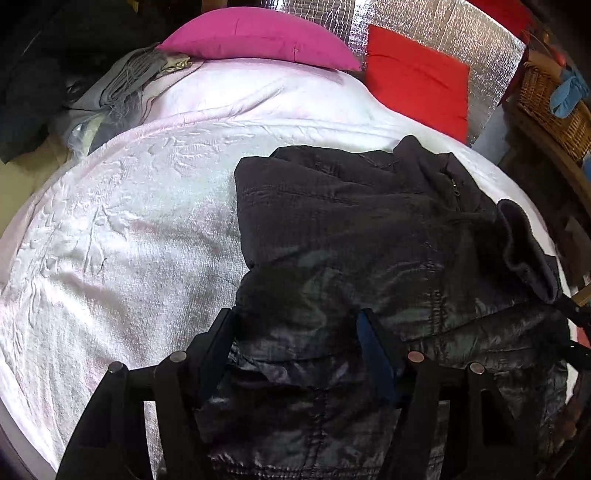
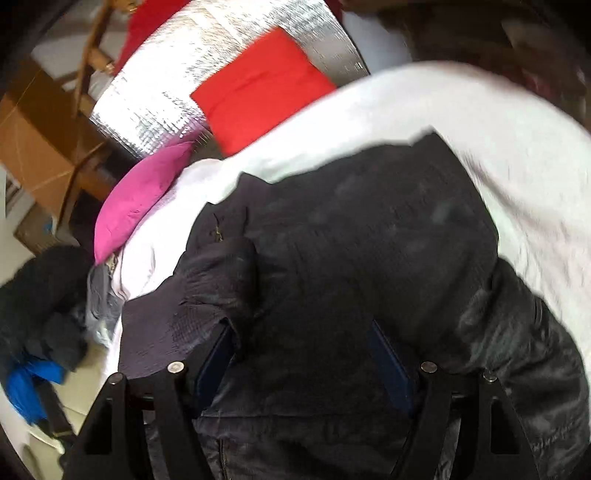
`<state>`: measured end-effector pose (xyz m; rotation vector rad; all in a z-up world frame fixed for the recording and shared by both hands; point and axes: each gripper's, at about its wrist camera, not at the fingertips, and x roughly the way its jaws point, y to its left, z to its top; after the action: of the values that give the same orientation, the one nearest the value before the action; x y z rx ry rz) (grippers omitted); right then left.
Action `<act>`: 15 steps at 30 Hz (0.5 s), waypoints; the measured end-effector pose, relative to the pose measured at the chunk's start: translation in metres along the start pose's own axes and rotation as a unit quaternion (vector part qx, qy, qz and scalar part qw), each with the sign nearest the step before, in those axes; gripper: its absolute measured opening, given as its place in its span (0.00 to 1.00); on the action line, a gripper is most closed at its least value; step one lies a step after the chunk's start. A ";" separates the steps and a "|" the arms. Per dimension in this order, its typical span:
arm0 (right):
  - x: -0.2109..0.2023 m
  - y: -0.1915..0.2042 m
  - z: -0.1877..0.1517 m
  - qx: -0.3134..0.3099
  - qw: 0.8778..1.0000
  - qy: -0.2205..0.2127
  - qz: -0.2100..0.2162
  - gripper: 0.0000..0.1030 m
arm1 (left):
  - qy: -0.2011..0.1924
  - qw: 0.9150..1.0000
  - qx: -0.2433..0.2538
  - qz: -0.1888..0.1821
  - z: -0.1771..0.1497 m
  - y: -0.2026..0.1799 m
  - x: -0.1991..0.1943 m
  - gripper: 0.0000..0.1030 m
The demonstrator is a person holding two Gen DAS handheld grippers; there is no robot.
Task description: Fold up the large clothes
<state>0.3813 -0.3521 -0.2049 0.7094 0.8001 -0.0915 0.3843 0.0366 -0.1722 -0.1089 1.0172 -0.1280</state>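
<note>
A black quilted puffer jacket lies bunched on the right half of a pale pink bed blanket. My left gripper grips the jacket's near left edge, its padded fabric filling the gap between both fingers. In the blurred right wrist view the same jacket spreads over the blanket. My right gripper holds a thick fold of it near the collar end, with fabric packed between the pads.
A pink pillow and a red cushion lie at the head of the bed against a silver foil mat. Grey clothes are piled at the far left. A wicker basket stands on the right. A cardboard box sits beyond.
</note>
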 end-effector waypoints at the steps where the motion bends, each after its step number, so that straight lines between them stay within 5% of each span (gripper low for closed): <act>1: -0.003 0.004 -0.001 -0.016 1.000 0.001 0.001 0.74 | 0.002 1.000 -0.001 0.002 0.002 0.000 0.003 0.67; 5: -0.017 0.025 -0.006 -0.102 0.994 0.039 -0.010 0.75 | 0.010 1.000 -0.001 0.004 0.005 0.002 0.007 0.67; 7: -0.026 0.040 -0.012 -0.157 0.986 0.020 -0.047 0.75 | 0.014 1.000 -0.002 -0.002 0.007 0.004 0.006 0.67; 12: -0.019 0.097 -0.039 -0.321 0.944 0.001 -0.071 0.75 | 0.019 0.998 -0.046 -0.032 0.015 0.024 0.004 0.67; 15: 0.011 0.132 -0.056 -0.420 0.902 0.015 -0.099 0.75 | 0.016 0.998 -0.055 -0.034 0.016 0.030 0.001 0.67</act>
<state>0.3979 -0.2140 -0.1669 -0.1922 0.8428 0.0828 0.4002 0.0665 -0.1695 -0.2429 1.0523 -0.1364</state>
